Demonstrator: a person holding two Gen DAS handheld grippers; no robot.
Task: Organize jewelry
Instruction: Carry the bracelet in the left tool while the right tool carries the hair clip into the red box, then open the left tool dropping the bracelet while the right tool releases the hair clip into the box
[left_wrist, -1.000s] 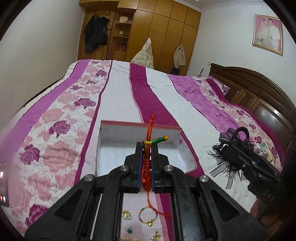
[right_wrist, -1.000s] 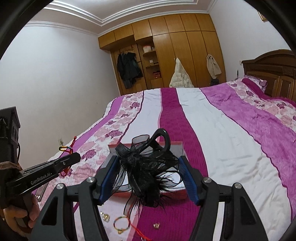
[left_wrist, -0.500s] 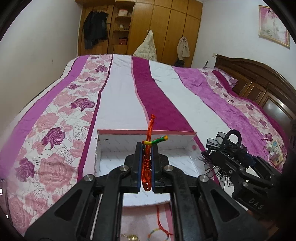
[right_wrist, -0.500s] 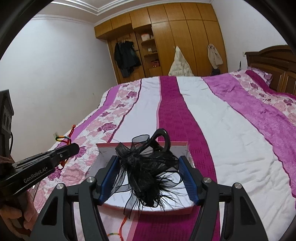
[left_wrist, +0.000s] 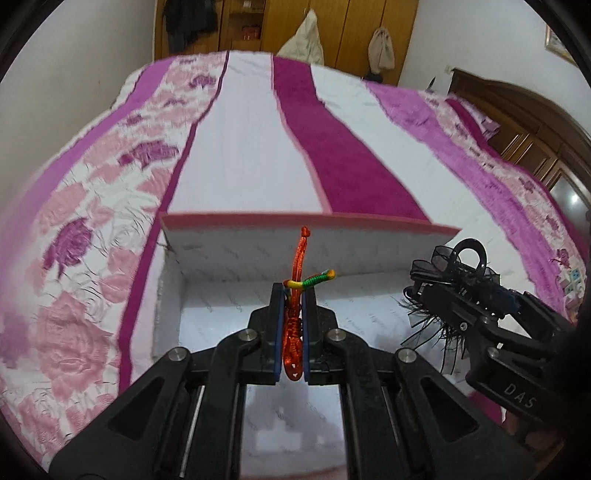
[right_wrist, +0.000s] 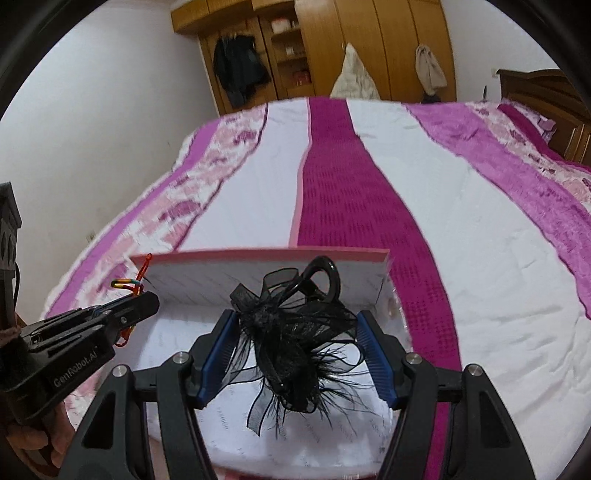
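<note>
My left gripper (left_wrist: 293, 295) is shut on a red braided cord bracelet (left_wrist: 297, 266) with a yellow-green wrapped end, held over the open white box (left_wrist: 258, 254) with a pink rim. My right gripper (right_wrist: 295, 325) is shut on a black feathered hair clip (right_wrist: 291, 332), also over the box (right_wrist: 192, 273). In the left wrist view the right gripper (left_wrist: 436, 295) with the clip (left_wrist: 454, 269) sits at the box's right side. In the right wrist view the left gripper (right_wrist: 147, 299) and cord (right_wrist: 129, 284) sit at the box's left side.
The box lies on a bed with a pink, magenta and white striped floral quilt (left_wrist: 240, 147). A wooden wardrobe (right_wrist: 369, 44) stands beyond the foot. A dark wooden headboard (left_wrist: 535, 133) is at the right. A white wall (right_wrist: 92, 110) is at the left.
Both grippers have moved forward and down over the box, which now fills the lower view. The loose jewelry on the quilt in front of the box has dropped out of sight.
</note>
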